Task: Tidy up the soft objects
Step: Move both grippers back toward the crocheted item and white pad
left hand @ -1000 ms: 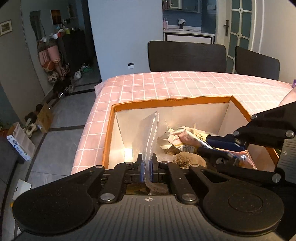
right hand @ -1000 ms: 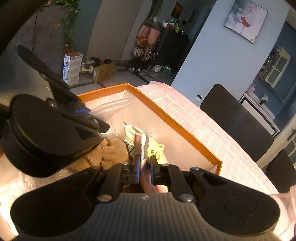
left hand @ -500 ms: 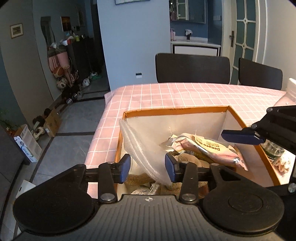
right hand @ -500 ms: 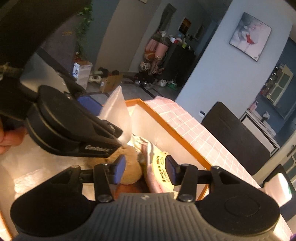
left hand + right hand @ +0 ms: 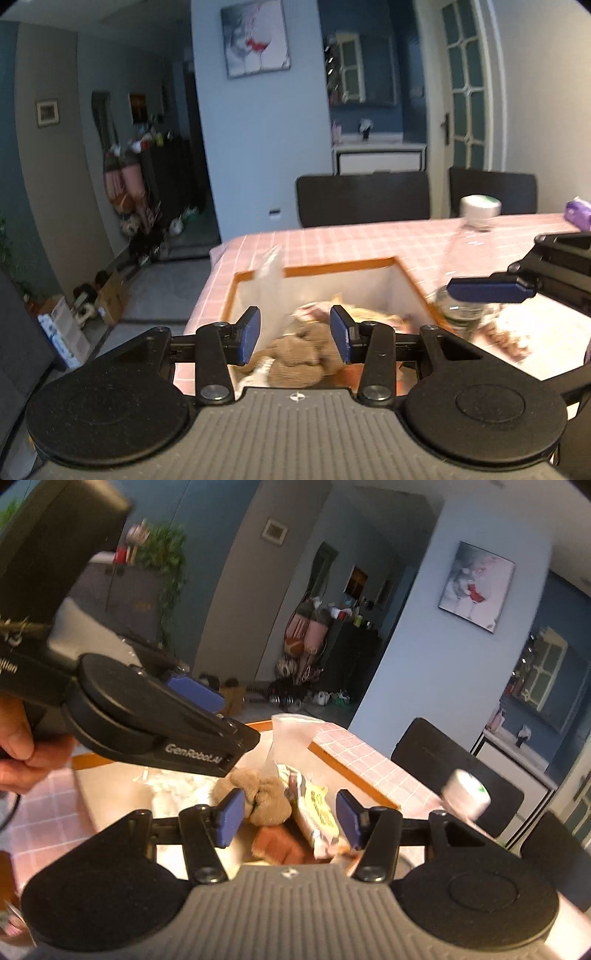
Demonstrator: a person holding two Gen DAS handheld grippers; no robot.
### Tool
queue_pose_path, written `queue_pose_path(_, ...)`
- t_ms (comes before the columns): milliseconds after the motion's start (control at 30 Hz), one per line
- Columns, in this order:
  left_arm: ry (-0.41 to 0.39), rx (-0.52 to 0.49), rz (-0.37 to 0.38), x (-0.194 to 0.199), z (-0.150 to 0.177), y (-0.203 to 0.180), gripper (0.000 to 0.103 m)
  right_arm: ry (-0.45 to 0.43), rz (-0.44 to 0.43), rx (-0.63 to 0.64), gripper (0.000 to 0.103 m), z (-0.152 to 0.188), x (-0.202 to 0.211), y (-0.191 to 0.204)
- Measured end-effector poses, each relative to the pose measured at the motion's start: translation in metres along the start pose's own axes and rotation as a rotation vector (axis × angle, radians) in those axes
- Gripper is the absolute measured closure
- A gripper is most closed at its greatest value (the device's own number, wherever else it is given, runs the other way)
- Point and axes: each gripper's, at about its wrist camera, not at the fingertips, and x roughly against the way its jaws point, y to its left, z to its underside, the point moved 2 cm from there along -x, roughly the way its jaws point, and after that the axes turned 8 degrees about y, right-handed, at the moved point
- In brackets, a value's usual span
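Left gripper [image 5: 294, 334]: jaws spread wide and empty, held above the near edge of the box [image 5: 340, 265]. Right gripper [image 5: 288, 818]: jaws likewise spread wide, nothing between the pads, also above the box.

Box: orange-rimmed, pale inside, set on a table [image 5: 369, 236] with a pink checked cloth. Inside lie the soft objects: a brown plush [image 5: 299, 352] nearest the left gripper, a printed packet [image 5: 319, 812] just beside it, and a clear bag [image 5: 269, 267] that stands up against the far left corner of the rim. In the right wrist view the plush [image 5: 264, 794] sits between the packet and the left gripper's body, and a reddish-brown item [image 5: 277, 843], too hidden to identify, lies below them.

A clear bottle [image 5: 469, 258] with a white cap stands tilted just outside the box's right wall, blurred. A purple pack [image 5: 578, 214] lies on the far right of the table. Two dark chairs [image 5: 364, 199] stand behind the table. The holder's hand [image 5: 18, 753] shows at the left edge of the right wrist view
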Motion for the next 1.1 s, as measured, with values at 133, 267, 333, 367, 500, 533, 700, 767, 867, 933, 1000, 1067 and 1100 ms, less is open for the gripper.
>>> queue_pose_path(133,-0.066,-0.020,0.017,0.017,0.006,-0.025,0.054,-0.030,0.005,-0.079,0.046,0.022,0.027,-0.010)
queue_pose_path(267,-0.115,-0.020,0.045,0.028,0.015,-0.051,0.054,-0.045,0.046,-0.154,0.043,0.048,0.047,-0.022)
queue_pose_path(333,-0.129,-0.011,0.069,0.032,0.020,-0.065,0.054,-0.047,0.076,-0.191,0.043,0.062,0.055,-0.031)
queue_pose_path(367,-0.134,-0.006,0.083,0.034,0.023,-0.071,0.054,-0.047,0.089,-0.217,0.043,0.069,0.059,-0.036)
queue_pose_path(500,-0.155,-0.005,0.125,0.041,0.030,-0.098,0.054,-0.024,0.129,-0.330,0.041,0.100,0.071,-0.058)
queue_pose_path(533,-0.160,-0.002,0.135,0.041,0.032,-0.104,0.054,-0.014,0.142,-0.351,0.041,0.107,0.072,-0.062)
queue_pose_path(700,-0.121,0.000,0.225,0.028,0.038,-0.136,0.054,0.047,0.212,-0.462,0.040,0.148,0.081,-0.090)
queue_pose_path(767,-0.081,-0.011,0.254,0.017,0.044,-0.151,0.054,0.079,0.231,-0.497,0.040,0.164,0.079,-0.099)
queue_pose_path(867,-0.039,-0.031,0.247,0.000,0.053,-0.172,0.054,0.123,0.248,-0.532,0.040,0.182,0.075,-0.111)
queue_pose_path(933,-0.012,-0.028,0.244,-0.012,0.056,-0.178,0.054,0.135,0.249,-0.552,0.040,0.191,0.071,-0.119)
queue_pose_path(1000,0.011,-0.019,0.243,-0.020,0.058,-0.182,0.054,0.139,0.243,-0.564,0.034,0.197,0.063,-0.129)
queue_pose_path(1067,0.032,-0.017,0.228,-0.028,0.060,-0.184,0.054,0.138,0.232,-0.569,0.030,0.201,0.054,-0.134)
queue_pose_path(1100,0.044,-0.022,0.214,-0.032,0.060,-0.186,0.054,0.141,0.220,-0.568,0.029,0.201,0.045,-0.136)
